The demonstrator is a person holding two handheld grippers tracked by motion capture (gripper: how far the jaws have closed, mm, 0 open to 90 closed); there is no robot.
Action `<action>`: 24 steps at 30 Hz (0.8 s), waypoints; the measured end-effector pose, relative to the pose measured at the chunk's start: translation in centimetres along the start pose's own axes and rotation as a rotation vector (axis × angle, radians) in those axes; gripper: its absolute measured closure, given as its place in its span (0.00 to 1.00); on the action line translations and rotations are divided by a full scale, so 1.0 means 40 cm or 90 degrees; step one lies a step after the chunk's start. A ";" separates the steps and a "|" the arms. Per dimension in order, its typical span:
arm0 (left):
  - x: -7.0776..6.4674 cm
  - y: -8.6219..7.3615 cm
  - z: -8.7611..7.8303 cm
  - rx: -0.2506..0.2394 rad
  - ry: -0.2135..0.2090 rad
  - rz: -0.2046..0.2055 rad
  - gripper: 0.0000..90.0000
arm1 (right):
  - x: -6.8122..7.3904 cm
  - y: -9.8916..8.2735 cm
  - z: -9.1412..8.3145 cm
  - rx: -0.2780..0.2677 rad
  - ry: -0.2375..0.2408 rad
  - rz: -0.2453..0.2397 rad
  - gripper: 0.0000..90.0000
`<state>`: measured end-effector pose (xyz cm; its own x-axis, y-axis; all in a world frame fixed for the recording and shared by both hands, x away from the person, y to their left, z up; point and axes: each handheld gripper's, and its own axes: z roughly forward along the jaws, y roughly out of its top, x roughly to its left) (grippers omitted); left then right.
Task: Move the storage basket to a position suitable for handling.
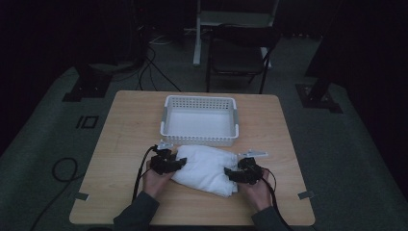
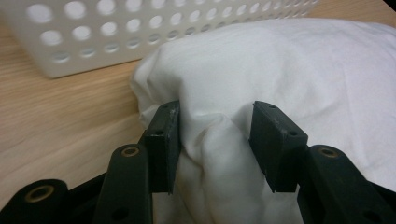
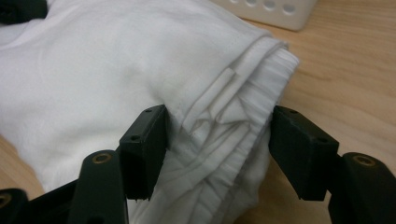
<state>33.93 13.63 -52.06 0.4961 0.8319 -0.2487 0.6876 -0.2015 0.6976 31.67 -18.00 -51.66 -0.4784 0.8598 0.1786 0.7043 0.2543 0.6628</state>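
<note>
A folded white cloth point(image 1: 207, 168) lies on the wooden table point(image 1: 125, 130), just in front of a white perforated basket point(image 1: 199, 99). My left gripper point(image 1: 179, 163) grips the cloth's left end. In the left gripper view, its jaws point(image 2: 215, 116) pinch a raised fold of the cloth point(image 2: 280, 60). My right gripper point(image 1: 230, 174) is at the cloth's right end. In the right gripper view, its jaws point(image 3: 217, 116) clamp the stacked, hemmed layers of the cloth point(image 3: 93, 70). Both pads press into the fabric.
The basket point(image 2: 70, 46) point(image 3: 275, 11) stands close behind the cloth, and nothing lies in it. Bare tabletop lies to the left, right and front of the hands. Beyond the table's far edge are a dark chair point(image 1: 240, 53) and cables on the floor point(image 1: 154, 72).
</note>
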 end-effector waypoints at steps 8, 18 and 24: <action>0.026 -0.013 -0.027 -0.011 0.023 -0.005 0.59 | 0.010 0.033 0.039 -0.010 0.021 -0.008 0.42; 0.060 -0.011 -0.033 -0.026 0.040 -0.011 0.57 | 0.019 0.060 0.072 -0.018 0.031 -0.005 0.41; 0.065 -0.010 -0.033 -0.030 0.044 -0.005 0.56 | 0.020 0.064 0.076 -0.019 0.029 -0.008 0.39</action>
<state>34.24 16.56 -52.10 0.4518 0.8673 -0.2091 0.6651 -0.1713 0.7268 34.68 -15.32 -52.02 -0.5117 0.8350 0.2025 0.6819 0.2512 0.6870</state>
